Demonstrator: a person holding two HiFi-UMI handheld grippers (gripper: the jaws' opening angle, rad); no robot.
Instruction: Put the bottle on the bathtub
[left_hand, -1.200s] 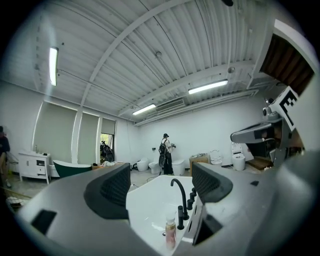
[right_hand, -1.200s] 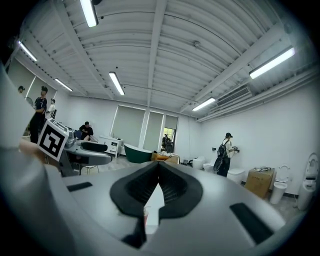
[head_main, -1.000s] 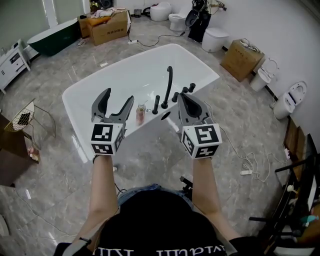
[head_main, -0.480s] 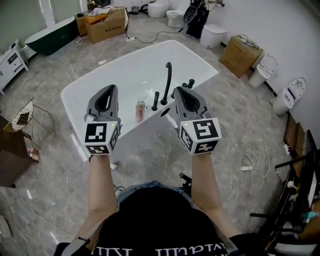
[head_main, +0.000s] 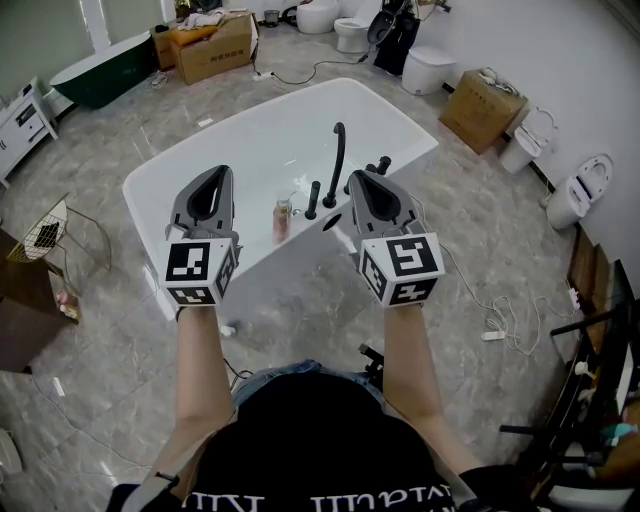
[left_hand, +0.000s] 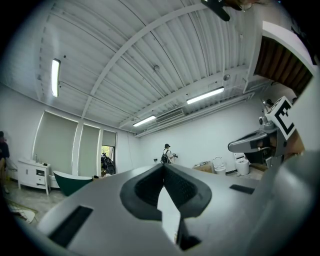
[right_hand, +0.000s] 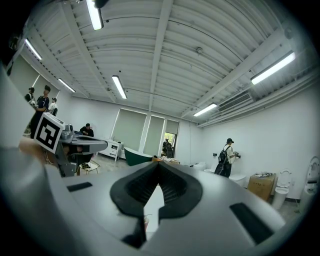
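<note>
The left tongs (head_main: 213, 176) are hovering with both jaws pressing together and nothing between them. The right tongs (head_main: 360, 178) are also sitting fully closed and empty. Between the two tongs, the small pink-tinted bottle (head_main: 282, 219) is standing upright on the near rim of the white rounded-rectangular bathtub (head_main: 250, 130). It is showing too small for its cap or label to be made out. The tongs' grey bodies are covering parts of that rim. A tall black curved tap (head_main: 337, 160) is rising just beside the right tongs' tips, on their inner side. Both gripper views are looking mostly at ceiling, with only a pale sliver showing below the closed jaws.
</note>
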